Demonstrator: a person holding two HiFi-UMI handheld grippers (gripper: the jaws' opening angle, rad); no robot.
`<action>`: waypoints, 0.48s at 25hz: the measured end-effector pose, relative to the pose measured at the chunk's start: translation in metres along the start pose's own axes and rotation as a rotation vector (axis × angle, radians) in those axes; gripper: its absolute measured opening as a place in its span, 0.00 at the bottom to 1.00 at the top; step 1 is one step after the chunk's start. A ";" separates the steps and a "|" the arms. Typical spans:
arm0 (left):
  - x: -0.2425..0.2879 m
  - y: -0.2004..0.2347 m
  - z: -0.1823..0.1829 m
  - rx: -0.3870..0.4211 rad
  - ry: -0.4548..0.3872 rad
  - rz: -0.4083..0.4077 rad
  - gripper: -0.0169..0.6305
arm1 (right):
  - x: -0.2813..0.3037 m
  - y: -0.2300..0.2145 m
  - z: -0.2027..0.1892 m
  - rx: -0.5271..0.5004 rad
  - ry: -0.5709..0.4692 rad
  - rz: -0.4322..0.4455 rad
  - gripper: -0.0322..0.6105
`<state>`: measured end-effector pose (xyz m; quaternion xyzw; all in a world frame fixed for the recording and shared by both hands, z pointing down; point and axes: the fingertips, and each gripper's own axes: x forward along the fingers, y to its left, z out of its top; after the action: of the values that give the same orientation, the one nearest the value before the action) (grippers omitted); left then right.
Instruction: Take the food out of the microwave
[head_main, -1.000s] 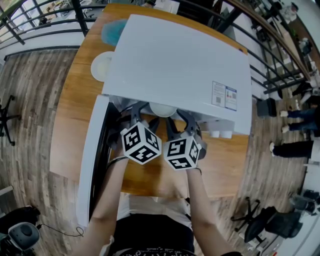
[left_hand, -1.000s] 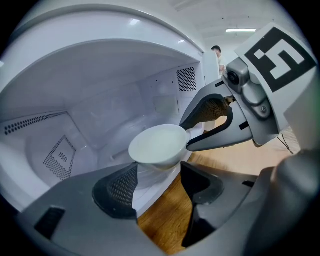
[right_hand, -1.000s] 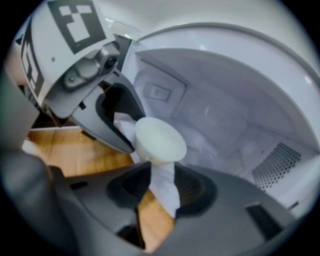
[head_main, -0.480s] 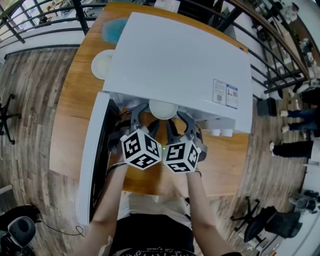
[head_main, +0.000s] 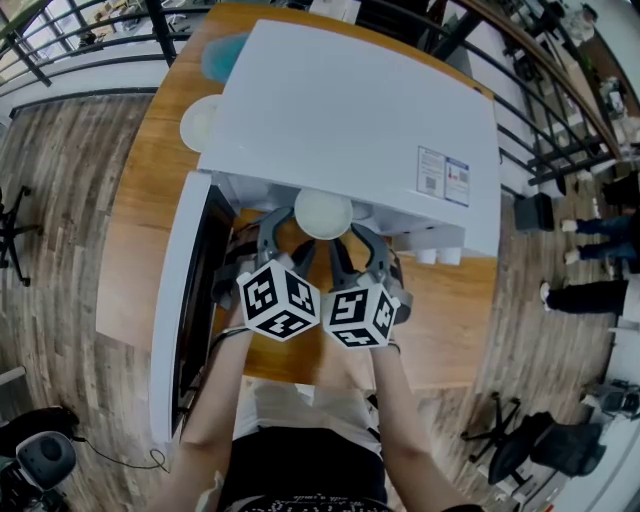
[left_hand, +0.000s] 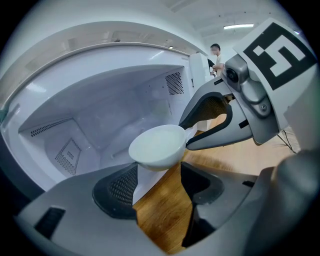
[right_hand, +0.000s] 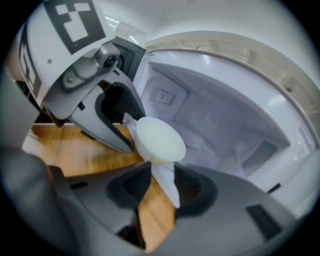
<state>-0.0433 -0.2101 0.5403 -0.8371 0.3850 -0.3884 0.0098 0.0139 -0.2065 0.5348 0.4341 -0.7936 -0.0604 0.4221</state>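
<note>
A small white bowl (head_main: 323, 213) hangs just outside the mouth of the white microwave (head_main: 350, 120), over the wooden table (head_main: 140, 220). My left gripper (head_main: 290, 235) and right gripper (head_main: 355, 245) come at it side by side and hold it between them. In the left gripper view the bowl (left_hand: 156, 146) sits at the tips of my left gripper (left_hand: 159, 172), and a finger of the right one touches its right rim. The right gripper view shows the bowl (right_hand: 160, 140) at the tips of my right gripper (right_hand: 161, 172). What is in the bowl cannot be made out.
The microwave door (head_main: 175, 310) hangs open on the left, close beside my left arm. The bare cavity (left_hand: 100, 115) lies behind the bowl. A white plate (head_main: 197, 122) and a teal thing (head_main: 222, 55) lie behind the microwave on the left. The table's front edge is near my body.
The bowl, half hidden under the microwave's top edge before, now shows whole in front of the opening. Both grippers have drawn back slightly with it.
</note>
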 end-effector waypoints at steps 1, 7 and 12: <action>-0.001 -0.002 -0.001 0.001 0.003 0.003 0.48 | -0.001 0.001 -0.001 -0.001 -0.002 0.002 0.30; -0.012 -0.014 -0.003 0.002 0.016 0.021 0.48 | -0.014 0.009 -0.006 -0.007 -0.020 0.018 0.30; -0.020 -0.028 -0.009 -0.006 0.029 0.025 0.49 | -0.025 0.019 -0.013 -0.011 -0.025 0.034 0.30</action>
<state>-0.0395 -0.1749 0.5420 -0.8266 0.3966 -0.3993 0.0064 0.0183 -0.1730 0.5363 0.4172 -0.8058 -0.0630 0.4155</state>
